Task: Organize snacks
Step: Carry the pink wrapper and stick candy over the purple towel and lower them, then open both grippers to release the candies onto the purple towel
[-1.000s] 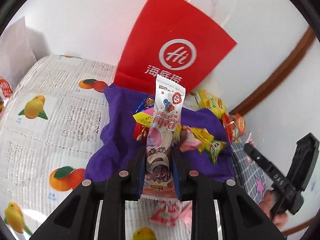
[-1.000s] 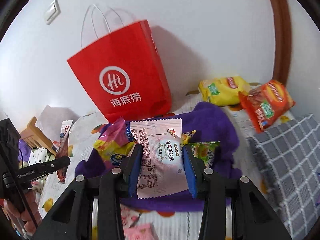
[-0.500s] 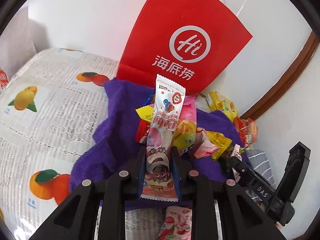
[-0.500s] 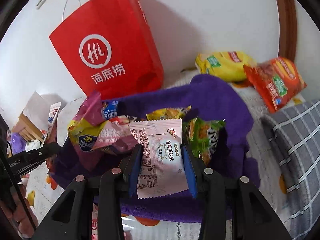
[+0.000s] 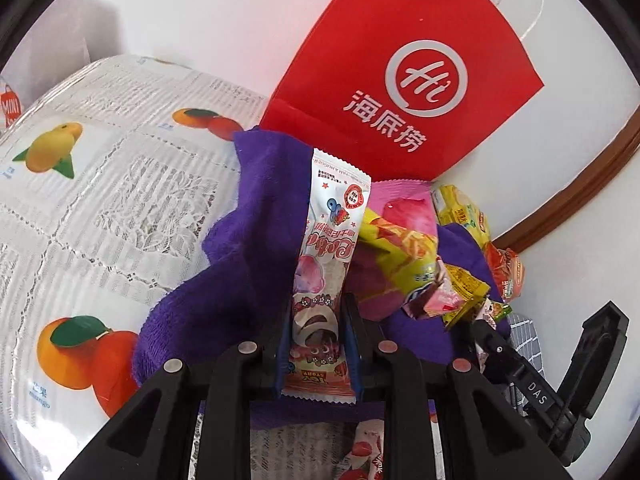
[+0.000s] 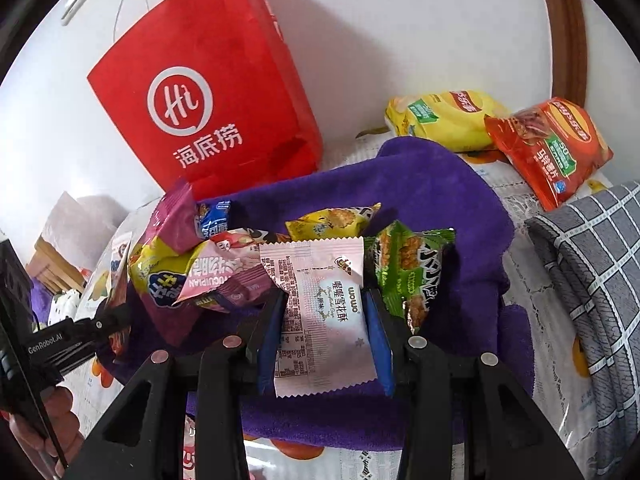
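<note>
The left tongs [image 5: 318,344] pinch the lower end of a long pink-and-white stick packet [image 5: 326,252], which stands almost upright above the near edge of the purple towel [image 5: 224,280]; the right tongs [image 6: 326,332] clamp a flat pale-pink pastry packet [image 6: 320,312] by its two sides, low over the same towel on the fruit-print worktop [image 5: 100,184]. The heap of loose snacks [image 6: 200,264] lies on the towel's middle, just beyond both packets, with the red paper bag [image 6: 208,92] upright at the towel's far edge. The stick packet is held only by its bottom end, so a quick tilt could let the tall free end swing or slide out. The pastry packet looks bowed between its pads; squeezing could crush what is inside, though the wrapper hides whether anything has cracked. Both tools work close together, the right one's body showing at the lower right of the left view, so they may knock as they lower. A packet dropped on the heap could also slide off its slope.
</note>
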Motion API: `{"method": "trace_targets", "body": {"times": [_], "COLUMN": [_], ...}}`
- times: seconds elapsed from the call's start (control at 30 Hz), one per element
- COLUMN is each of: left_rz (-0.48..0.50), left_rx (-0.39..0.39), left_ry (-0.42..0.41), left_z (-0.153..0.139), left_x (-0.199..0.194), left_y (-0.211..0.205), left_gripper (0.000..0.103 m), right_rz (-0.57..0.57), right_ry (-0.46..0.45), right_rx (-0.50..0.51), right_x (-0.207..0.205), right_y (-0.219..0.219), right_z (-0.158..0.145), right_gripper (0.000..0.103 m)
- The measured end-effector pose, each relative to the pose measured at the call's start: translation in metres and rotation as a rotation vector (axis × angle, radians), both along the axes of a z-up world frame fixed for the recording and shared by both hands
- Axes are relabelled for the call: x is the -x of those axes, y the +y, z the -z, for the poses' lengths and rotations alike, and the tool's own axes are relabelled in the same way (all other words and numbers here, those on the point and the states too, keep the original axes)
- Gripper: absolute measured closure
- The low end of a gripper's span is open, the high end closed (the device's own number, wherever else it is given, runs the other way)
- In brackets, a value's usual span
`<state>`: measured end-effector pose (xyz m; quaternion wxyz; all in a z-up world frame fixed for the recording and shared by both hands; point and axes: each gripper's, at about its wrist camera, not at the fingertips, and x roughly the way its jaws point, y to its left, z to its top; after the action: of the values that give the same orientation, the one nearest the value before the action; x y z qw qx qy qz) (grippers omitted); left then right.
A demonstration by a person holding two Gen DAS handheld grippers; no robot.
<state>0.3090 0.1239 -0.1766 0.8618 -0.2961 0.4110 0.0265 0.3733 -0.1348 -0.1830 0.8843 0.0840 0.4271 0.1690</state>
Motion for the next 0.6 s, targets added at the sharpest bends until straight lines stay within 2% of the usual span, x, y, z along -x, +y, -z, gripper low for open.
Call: {"method": "trace_targets", "body": {"times": [0.1, 0.3, 0.47, 0.6], "left_rz": [0.006, 0.013, 0.009, 0.009], "left_rx": [0.023, 0.017, 0.065, 0.053], "left_ry": [0.009, 0.023, 0.026, 0.031], "left_z": [0.003, 0.0042, 0.0044, 0.0043], "left_x": [-0.0006, -0.0011, -0.0002, 0.0002], "left_y": [0.0009, -0.0025, 0.0019, 0.0005], "left_gripper": [0.081, 0.081, 0.081, 0.081], "right_rz": [0.005, 0.011, 0.006, -0.001], "right_ry": [0.013, 0.029, 0.023, 0.016], "right_rx": [0.003, 0.024, 0.035, 0.054], "right_x": [-0.0023, -0.005, -0.0046, -0.0032], "right_y": [-0.0003, 0.0018, 0.0035, 0.0056], "right_z": [0.0034, 0.0093, 0.0089, 0.0084], "right_gripper": [0.063, 0.062, 0.062, 0.062]}}
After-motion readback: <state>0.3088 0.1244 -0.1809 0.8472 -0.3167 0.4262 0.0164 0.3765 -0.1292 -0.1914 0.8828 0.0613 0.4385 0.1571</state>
